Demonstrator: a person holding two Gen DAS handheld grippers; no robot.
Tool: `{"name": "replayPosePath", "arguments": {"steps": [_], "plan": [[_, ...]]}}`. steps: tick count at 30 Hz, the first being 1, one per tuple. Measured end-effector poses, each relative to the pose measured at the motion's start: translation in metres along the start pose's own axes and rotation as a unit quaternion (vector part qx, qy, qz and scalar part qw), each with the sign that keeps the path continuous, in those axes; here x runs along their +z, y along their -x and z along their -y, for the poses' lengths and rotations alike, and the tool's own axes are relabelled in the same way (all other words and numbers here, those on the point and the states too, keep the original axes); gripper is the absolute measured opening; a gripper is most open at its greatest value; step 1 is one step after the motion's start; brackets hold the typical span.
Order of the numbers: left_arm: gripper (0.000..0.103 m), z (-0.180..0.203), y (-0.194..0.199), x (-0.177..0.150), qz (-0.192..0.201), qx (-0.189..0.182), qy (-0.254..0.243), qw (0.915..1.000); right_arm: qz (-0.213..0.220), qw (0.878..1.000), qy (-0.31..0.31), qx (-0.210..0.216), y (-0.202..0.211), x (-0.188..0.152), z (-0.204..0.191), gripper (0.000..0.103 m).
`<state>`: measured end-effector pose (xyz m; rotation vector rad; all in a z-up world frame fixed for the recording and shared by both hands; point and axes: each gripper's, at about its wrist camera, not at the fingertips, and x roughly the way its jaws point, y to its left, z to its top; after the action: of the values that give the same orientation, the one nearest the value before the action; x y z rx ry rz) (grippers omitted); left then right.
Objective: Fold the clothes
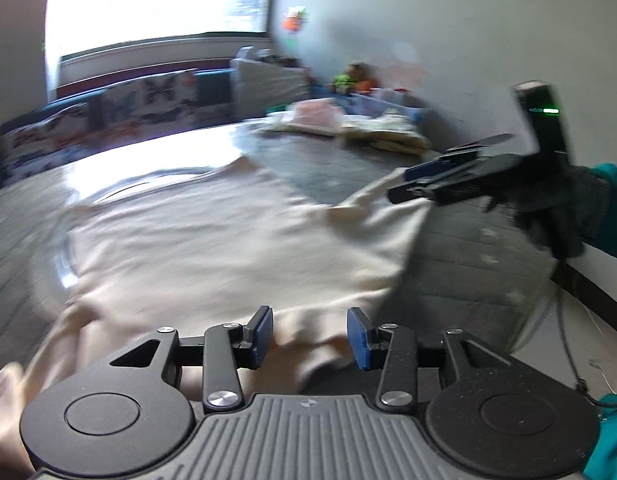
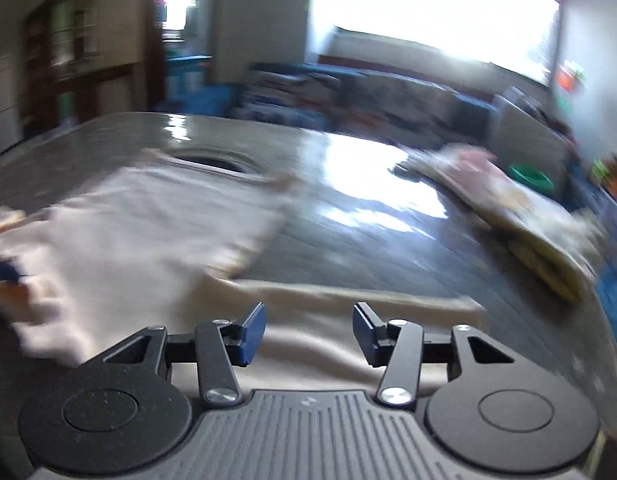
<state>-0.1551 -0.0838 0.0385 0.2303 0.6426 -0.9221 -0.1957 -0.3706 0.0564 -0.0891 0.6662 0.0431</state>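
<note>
A cream garment [image 1: 228, 248] lies spread on a grey table [image 1: 328, 160]. My left gripper [image 1: 310, 338] is open just above the garment's near edge, with cloth between and below its blue pads but not pinched. My right gripper [image 1: 418, 182] shows in the left wrist view at the garment's right corner, held by a gloved hand. In the right wrist view the right gripper [image 2: 308, 334] is open above the cream garment [image 2: 148, 224], holding nothing. Both views are blurred by motion.
A stack of folded clothes [image 1: 348, 124] sits at the far right of the table, also seen in the right wrist view [image 2: 520, 220]. A patterned sofa [image 1: 108, 116] and a bright window [image 1: 156, 0] lie beyond. A wall [image 1: 468, 40] stands to the right.
</note>
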Motion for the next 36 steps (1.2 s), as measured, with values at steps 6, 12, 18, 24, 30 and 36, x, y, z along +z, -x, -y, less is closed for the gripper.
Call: {"name": "replayPosePath", "arguments": {"steps": [6,12,18,24,30,36], "plan": [[0.044,-0.034,0.033,-0.014,0.017,0.063,0.048,0.9967,0.016,0.992,0.085,0.095,-0.012,0.013,-0.082,0.05],[0.044,-0.087,0.06,-0.019,0.029,0.167,0.104,0.9801,-0.014,0.983,0.125,0.133,-0.033,-0.001,-0.124,0.049],[0.044,-0.132,0.037,-0.015,-0.021,0.221,0.148,0.9639,-0.02,0.985,0.108,0.131,-0.032,-0.004,-0.121,0.052],[0.027,-0.146,0.011,-0.015,-0.064,0.236,0.168,0.9551,-0.022,0.986,0.108,0.129,-0.037,-0.003,-0.124,0.053],[0.005,-0.148,0.047,-0.02,-0.006,0.264,0.169,0.9495,-0.02,0.986,0.107,0.13,-0.037,-0.003,-0.123,0.055],[0.005,-0.146,0.12,-0.026,0.144,0.294,0.156,0.9319,-0.02,0.986,0.105,0.131,-0.038,-0.003,-0.123,0.056]]}}
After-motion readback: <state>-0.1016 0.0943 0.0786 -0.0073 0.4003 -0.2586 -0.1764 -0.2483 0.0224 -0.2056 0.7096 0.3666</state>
